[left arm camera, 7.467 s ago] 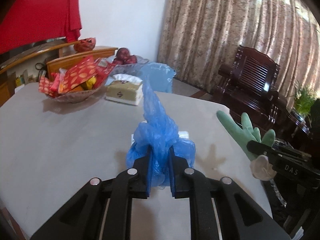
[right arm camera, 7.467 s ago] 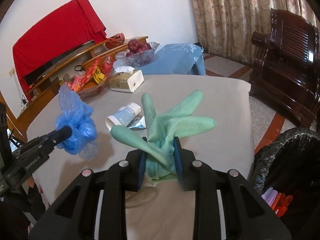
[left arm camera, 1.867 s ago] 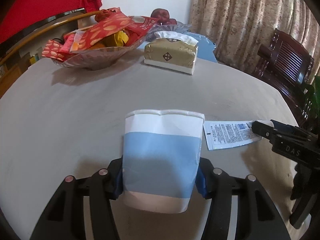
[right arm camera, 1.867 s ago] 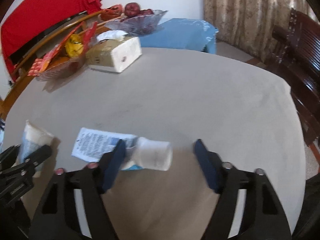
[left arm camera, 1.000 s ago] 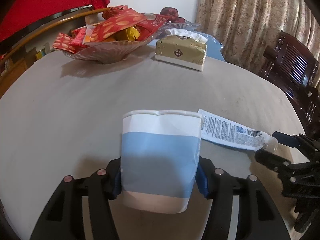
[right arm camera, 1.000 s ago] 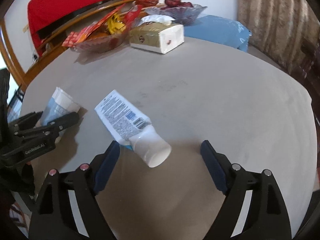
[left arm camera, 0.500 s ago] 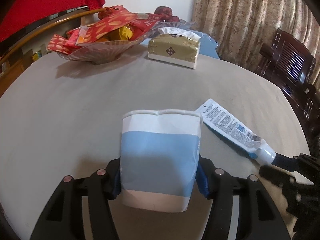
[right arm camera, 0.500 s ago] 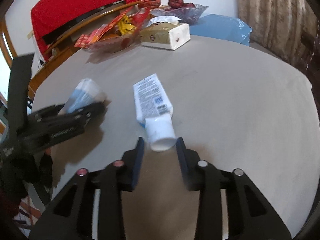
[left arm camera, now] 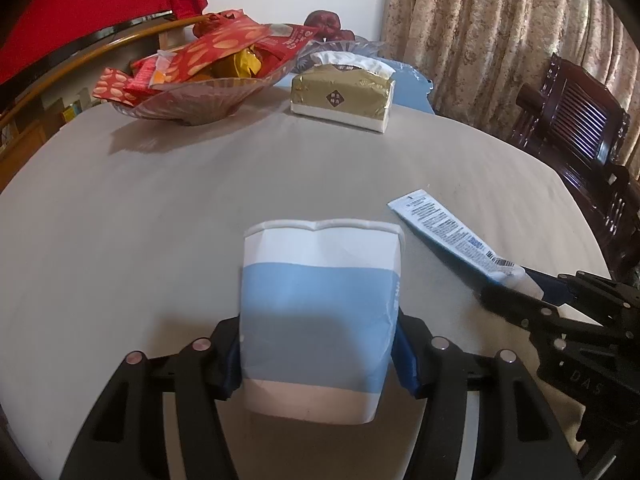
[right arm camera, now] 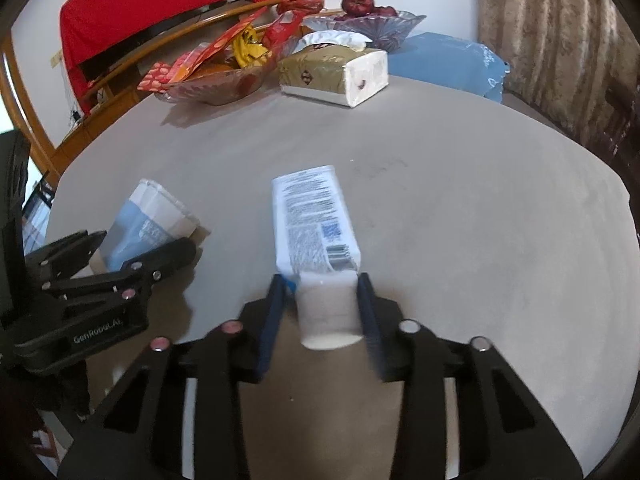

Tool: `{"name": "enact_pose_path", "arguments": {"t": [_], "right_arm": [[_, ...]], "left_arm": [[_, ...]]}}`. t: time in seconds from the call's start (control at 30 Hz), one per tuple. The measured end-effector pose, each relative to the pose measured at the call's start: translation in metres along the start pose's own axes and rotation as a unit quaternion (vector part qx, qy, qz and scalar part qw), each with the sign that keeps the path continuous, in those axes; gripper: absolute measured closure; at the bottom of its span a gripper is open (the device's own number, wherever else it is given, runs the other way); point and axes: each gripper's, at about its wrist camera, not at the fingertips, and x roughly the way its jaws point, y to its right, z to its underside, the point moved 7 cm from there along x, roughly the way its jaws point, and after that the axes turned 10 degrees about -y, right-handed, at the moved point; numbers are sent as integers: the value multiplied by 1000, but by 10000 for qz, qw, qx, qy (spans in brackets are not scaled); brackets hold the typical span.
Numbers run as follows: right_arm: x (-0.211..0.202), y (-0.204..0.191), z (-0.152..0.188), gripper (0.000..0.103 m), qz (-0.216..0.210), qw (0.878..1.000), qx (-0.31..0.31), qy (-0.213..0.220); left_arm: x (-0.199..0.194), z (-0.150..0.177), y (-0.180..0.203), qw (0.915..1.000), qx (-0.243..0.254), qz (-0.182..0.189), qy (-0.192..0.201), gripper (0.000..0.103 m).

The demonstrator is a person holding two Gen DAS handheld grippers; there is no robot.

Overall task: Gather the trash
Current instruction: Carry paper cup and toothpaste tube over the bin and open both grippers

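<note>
My left gripper (left arm camera: 318, 354) is shut on a flattened white and blue paper cup (left arm camera: 318, 300), held just above the grey table (left arm camera: 160, 208). The cup also shows in the right wrist view (right arm camera: 146, 220), between the left gripper's fingers (right arm camera: 160, 258). My right gripper (right arm camera: 324, 312) is shut on the white cap of a white and blue squeeze tube (right arm camera: 312, 220), whose flat end points away over the table. In the left wrist view the tube (left arm camera: 448, 232) runs from mid-table to the right gripper (left arm camera: 528, 292) at the right.
A glass bowl of red snack packets (left arm camera: 192, 80) and a gold tissue box (left arm camera: 342, 98) stand at the table's far side. A fruit bowl (right arm camera: 364, 20) and blue cloth (right arm camera: 448, 64) lie beyond. A dark wooden chair (left arm camera: 576, 120) stands right.
My right gripper has closed around the tube's cap and the tube has swung to point straight away. My left gripper keeps the cup as before.
</note>
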Motion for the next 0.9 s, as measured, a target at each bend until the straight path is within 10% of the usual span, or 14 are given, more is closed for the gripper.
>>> {"name": "enact_pose_path", "arguments": {"t": [0.9], "right_arm": [[-152,44,47,70,191,9936,717,848]], "left_arm": [[-103,-2,87,9929,605,472,912,44]]}}
